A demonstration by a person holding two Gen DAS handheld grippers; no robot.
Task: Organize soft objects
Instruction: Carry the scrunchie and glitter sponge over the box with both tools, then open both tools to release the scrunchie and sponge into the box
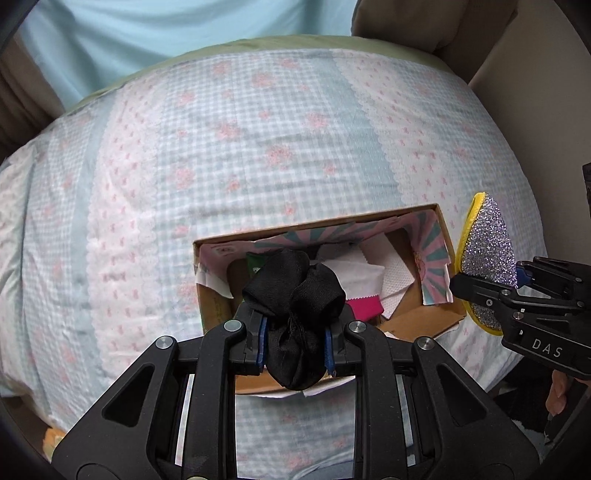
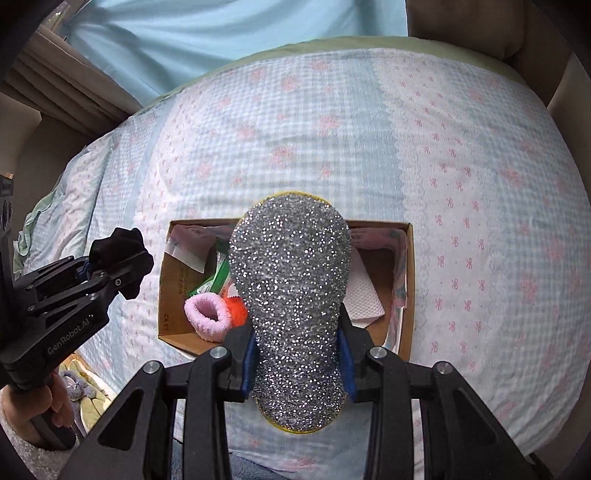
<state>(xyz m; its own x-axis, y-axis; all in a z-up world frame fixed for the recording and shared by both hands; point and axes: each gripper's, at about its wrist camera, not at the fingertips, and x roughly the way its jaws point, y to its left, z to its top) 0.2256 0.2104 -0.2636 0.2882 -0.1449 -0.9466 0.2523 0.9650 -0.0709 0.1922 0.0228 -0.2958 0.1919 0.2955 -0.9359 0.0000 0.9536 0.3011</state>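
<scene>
Bed (image 1: 258,129) fills most of both views, covered in a pale blue checked quilt (image 2: 461,184) with pink bows and flowers. Light blue curtain (image 1: 166,29) hangs behind the far edge.

Open cardboard box (image 1: 424,321) sits on the quilt near the front edge of the bed, flaps lined with pink-and-teal patterned paper (image 1: 432,236). Inside it: white paper or tissue sheets (image 2: 364,295), something green (image 2: 212,282), a fluffy pink scrunchie (image 2: 207,314) next to a fuzzy orange item (image 2: 236,312), plus a magenta cloth scrap (image 1: 364,308).

Right gripper (image 2: 297,354) points steeply down above the box, fingers pinching a silver glittery sponge (image 2: 291,280) with a yellow edge; sponge sticks out well past the fingertips and hides the middle of the box in the right wrist view. In the left wrist view the same sponge hangs just beside the right end of the box.

Left gripper (image 1: 293,336) also points steeply down over the box's near left part, fingers pressed tight on a black scrunchie (image 1: 295,295), bunched fabric bulging out above and below the blue pads (image 1: 263,343).

A hand (image 2: 48,410) grips the left gripper's handle at the lower left of the right wrist view; pale fuzzy sleeve (image 2: 22,454) under it.
</scene>
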